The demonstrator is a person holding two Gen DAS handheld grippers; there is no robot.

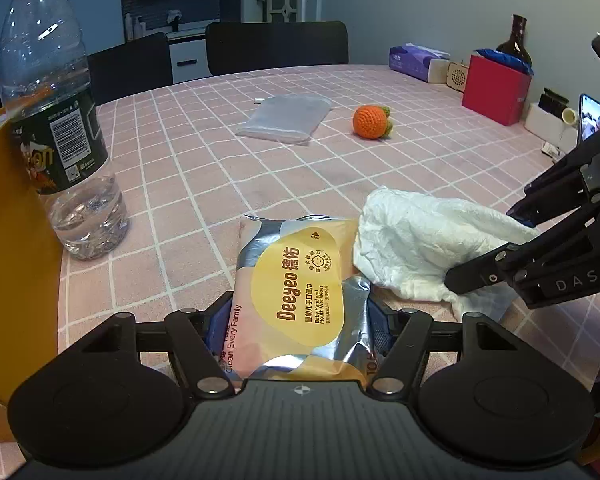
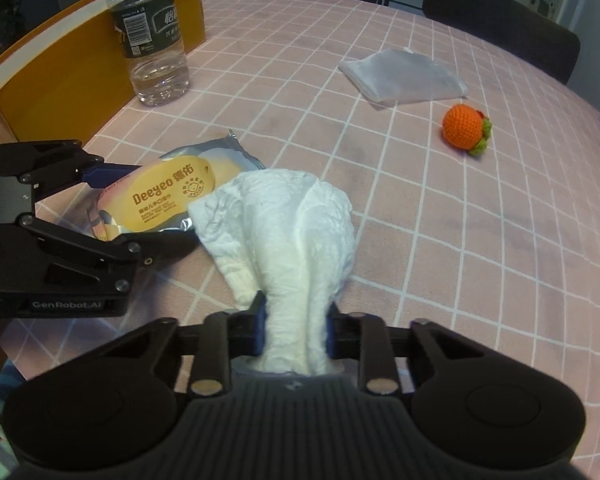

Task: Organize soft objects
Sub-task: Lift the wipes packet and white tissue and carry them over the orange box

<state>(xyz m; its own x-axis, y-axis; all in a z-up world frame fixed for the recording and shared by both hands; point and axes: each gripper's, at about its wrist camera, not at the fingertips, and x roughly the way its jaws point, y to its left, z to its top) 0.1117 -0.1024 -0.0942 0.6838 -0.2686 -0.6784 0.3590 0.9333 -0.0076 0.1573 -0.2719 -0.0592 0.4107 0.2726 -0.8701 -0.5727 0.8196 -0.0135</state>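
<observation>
Yellow cardboard, the wall of an open box (image 1: 16,280), fills my far-left edge, with a clear plastic water bottle with a dark label (image 1: 56,120) standing just beside it on the pink checked tablecloth (image 1: 228,168). Right of the bottle, near me, my left gripper (image 1: 294,328) has its blue pads against both sides of the yellow-and-silver foil pack of baby wipes (image 1: 296,292), so I read that as a grip. Touching the pack's right edge lies the crumpled white wet wipe (image 2: 296,232), and my right gripper (image 2: 296,328) is pinched tight on its near end.

By my judgement the sorting has barely started: nothing I can see has reached the box. The folded clear plastic bag (image 1: 286,118) and the orange crocheted ball with green leaves (image 1: 370,121) sit untouched farther out, well apart from both grippers.

I can't see inside the box, so whatever it may hold is unknown. The pack's near end is hidden under my left gripper's body, and I can't tell whether the wipe's gripped end comes out of the pack.
</observation>
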